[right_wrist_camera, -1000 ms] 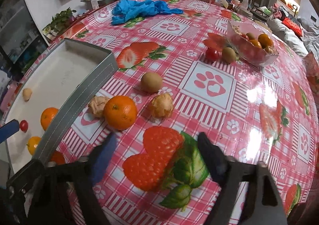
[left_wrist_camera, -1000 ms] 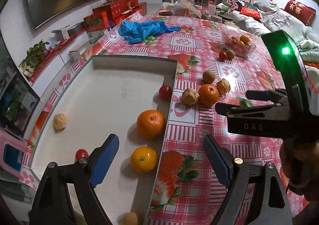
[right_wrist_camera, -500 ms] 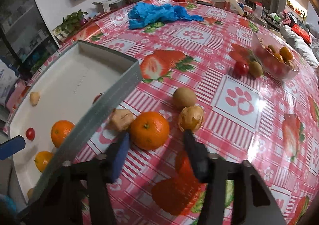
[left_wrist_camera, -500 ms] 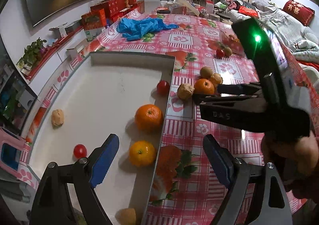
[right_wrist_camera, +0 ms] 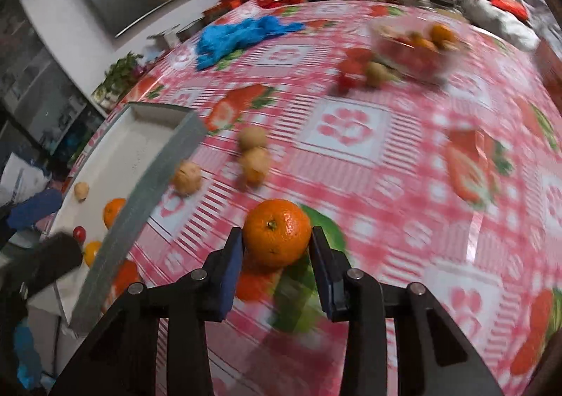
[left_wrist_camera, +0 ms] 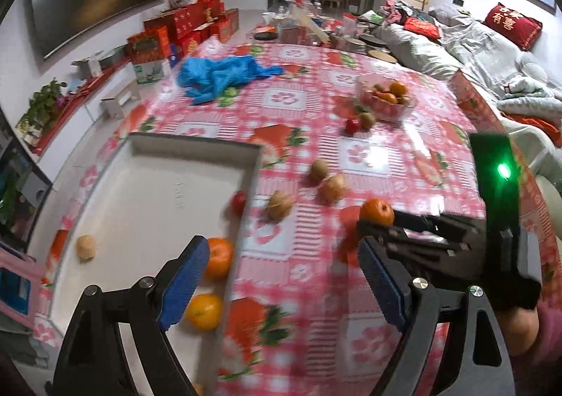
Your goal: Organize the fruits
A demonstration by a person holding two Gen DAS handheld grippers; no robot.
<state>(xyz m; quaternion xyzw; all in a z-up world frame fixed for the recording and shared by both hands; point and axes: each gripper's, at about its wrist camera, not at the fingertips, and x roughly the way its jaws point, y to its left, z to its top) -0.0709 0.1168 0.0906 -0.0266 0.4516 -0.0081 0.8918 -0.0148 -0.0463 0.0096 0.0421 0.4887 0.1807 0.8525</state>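
An orange [right_wrist_camera: 277, 232] sits between the blue pads of my right gripper [right_wrist_camera: 276, 239]. The jaws are closing and both pads press on its sides. The left wrist view shows the same orange [left_wrist_camera: 377, 211] at the tip of the right gripper [left_wrist_camera: 372, 231], above the tablecloth. My left gripper [left_wrist_camera: 282, 248] hangs open over the right wall of the white tray [left_wrist_camera: 158, 192], with nothing between its fingers. In the tray lie two oranges [left_wrist_camera: 217, 257] [left_wrist_camera: 205, 311], a cherry tomato [left_wrist_camera: 239, 201] and a pale walnut [left_wrist_camera: 86, 246].
Two walnuts [left_wrist_camera: 279, 208] [left_wrist_camera: 333, 187] and a kiwi [left_wrist_camera: 319, 169] lie loose on the strawberry tablecloth right of the tray. Farther back stand a glass bowl [left_wrist_camera: 386, 101] of fruit, a tomato [left_wrist_camera: 351, 125] and a kiwi [left_wrist_camera: 367, 118] beside it. Blue gloves [left_wrist_camera: 224, 74] lie at the back left.
My right gripper closed on the orange beside the walnuts and carried it away from them, toward the near right. The left gripper pulled back and up, still open.
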